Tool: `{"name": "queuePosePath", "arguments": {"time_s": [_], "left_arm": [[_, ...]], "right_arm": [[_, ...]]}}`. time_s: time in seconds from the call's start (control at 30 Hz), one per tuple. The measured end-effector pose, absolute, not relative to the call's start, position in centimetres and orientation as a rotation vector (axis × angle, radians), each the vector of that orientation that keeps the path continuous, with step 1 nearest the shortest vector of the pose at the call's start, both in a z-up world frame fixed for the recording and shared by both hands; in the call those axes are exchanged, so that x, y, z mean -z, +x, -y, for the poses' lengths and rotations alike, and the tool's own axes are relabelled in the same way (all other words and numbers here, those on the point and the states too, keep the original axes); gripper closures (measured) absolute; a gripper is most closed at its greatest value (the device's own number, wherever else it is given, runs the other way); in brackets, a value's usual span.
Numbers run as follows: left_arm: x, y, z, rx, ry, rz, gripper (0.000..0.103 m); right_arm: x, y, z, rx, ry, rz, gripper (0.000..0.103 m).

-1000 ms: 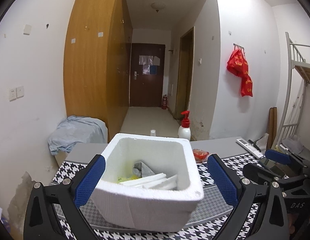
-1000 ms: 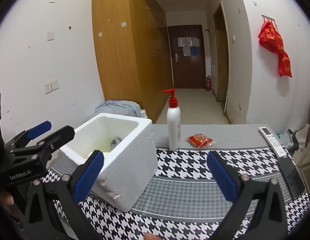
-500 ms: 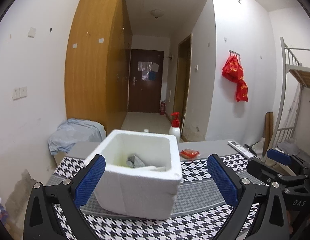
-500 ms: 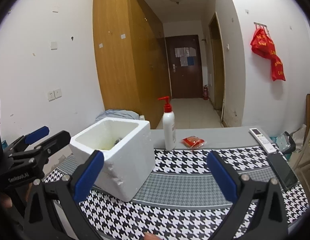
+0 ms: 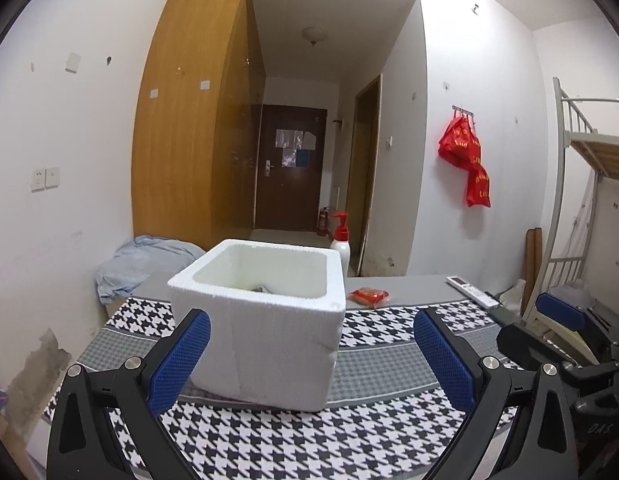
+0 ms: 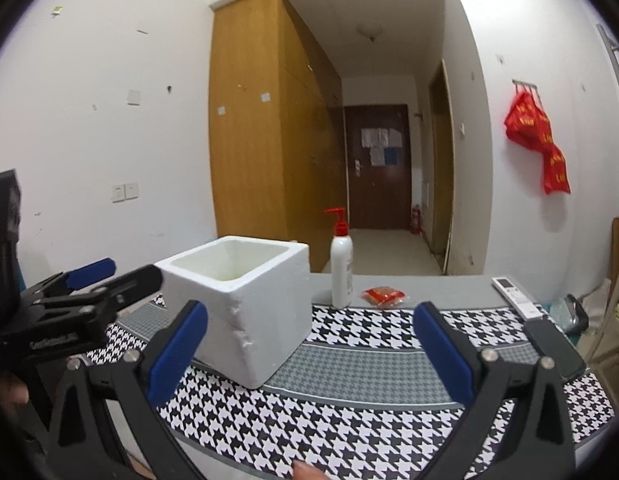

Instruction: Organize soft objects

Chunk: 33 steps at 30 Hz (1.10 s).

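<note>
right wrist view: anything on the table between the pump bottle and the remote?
Yes, in the right wrist view a small red packet lies on the grey strip between the pump bottle and the remote, close beside the bottle.

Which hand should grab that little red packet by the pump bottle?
Probably the right gripper: it is open and empty, and the red packet lies ahead of it on bare cloth. The left gripper faces the foam box.
</note>
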<state>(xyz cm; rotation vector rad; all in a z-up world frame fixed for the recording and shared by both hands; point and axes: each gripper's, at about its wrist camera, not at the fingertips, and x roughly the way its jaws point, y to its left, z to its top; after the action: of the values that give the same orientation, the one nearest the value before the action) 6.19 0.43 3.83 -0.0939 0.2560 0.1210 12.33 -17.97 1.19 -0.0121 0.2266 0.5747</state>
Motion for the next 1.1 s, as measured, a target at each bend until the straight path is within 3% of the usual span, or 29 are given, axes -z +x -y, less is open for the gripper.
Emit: {"name": "queuePosePath", "arguments": {"time_s": [1.1], "left_arm": [[0.8,-2.0,0.7,-0.159,-0.054,-0.221,0.001]], "right_arm": [[2.8,6.0,18.2,-0.507,0.005,-0.188,0.000]]}}
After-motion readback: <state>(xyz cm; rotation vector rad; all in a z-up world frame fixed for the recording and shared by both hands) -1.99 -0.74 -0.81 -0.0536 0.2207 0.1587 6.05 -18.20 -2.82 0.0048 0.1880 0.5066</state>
